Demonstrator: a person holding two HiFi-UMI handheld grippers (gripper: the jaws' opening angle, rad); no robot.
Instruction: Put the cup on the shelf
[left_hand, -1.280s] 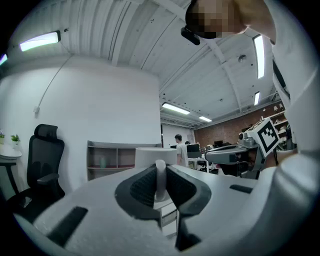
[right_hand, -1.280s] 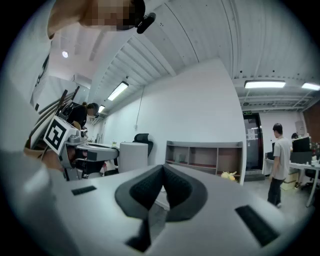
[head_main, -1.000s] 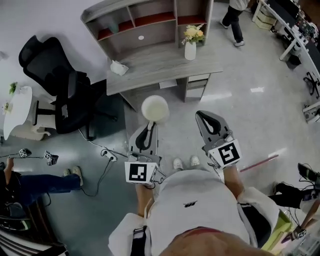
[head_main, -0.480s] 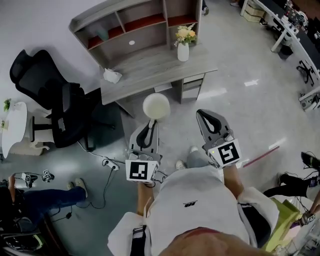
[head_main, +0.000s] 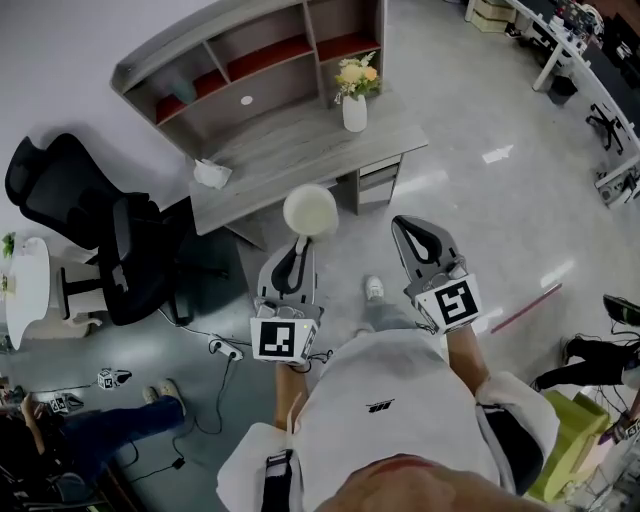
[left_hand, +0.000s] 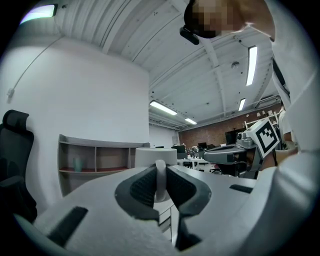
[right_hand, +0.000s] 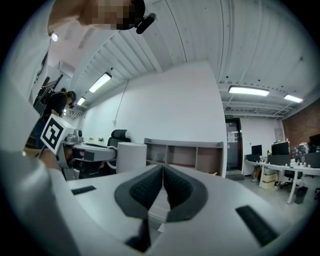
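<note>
1. The left gripper (head_main: 299, 250) is clamped on the handle of the white cylindrical cup (head_main: 310, 210), which is carried at its twelve o'clock.
2. The right gripper (head_main: 407, 232), at three o'clock of the left, has its jaws pressed together on nothing.
3. The grey wooden shelf unit with red boards (head_main: 250, 62) stands at the cup's eleven o'clock, well apart.

Matt white cup (head_main: 310, 210), grey wood-grain table (head_main: 290, 150), glossy floor (head_main: 480, 210)
The shelf (head_main: 290, 85) showed the same pale wood grain; the pads (left_hand: 141, 186) of the left claw (left_hand: 160, 174) were dark, ribbed and matt; the chair (head_main: 75, 205) looked black mesh.
</note>
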